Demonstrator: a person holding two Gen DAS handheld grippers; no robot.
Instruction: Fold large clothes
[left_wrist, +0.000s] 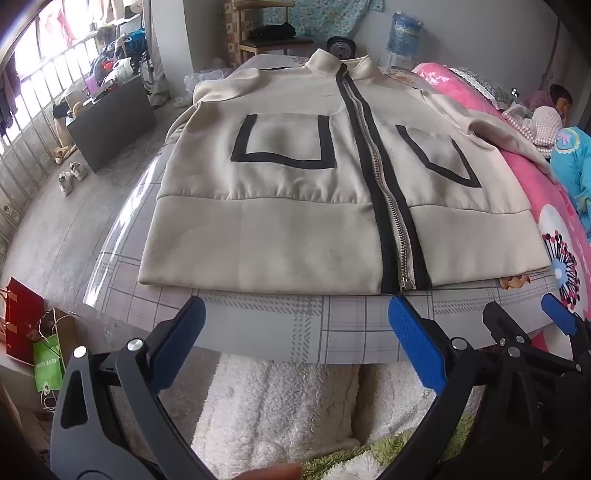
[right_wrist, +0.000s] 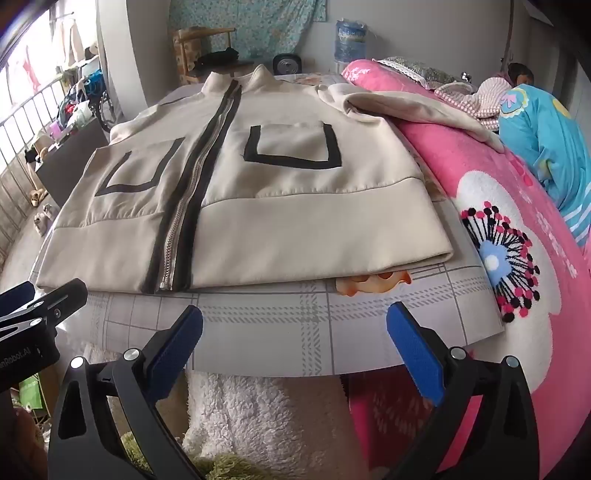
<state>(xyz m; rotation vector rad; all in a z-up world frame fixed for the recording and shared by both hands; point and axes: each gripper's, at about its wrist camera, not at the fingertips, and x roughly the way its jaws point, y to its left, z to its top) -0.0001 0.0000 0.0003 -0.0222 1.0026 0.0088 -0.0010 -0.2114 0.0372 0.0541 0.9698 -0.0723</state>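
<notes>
The beige zip-up jacket (left_wrist: 295, 206) lay flat and face up on the checked worktop (left_wrist: 343, 325), zipped shut with its hem toward me and its collar at the far end, one sleeve trailing onto the pink blanket (right_wrist: 517, 229) at the side. Both my left gripper (left_wrist: 295, 347) and my right gripper (right_wrist: 295, 347) hung just short of the hem, fingers spread wide and holding nothing. As I judged it, no fold was made yet, so sleeves and body were all left to do
</notes>
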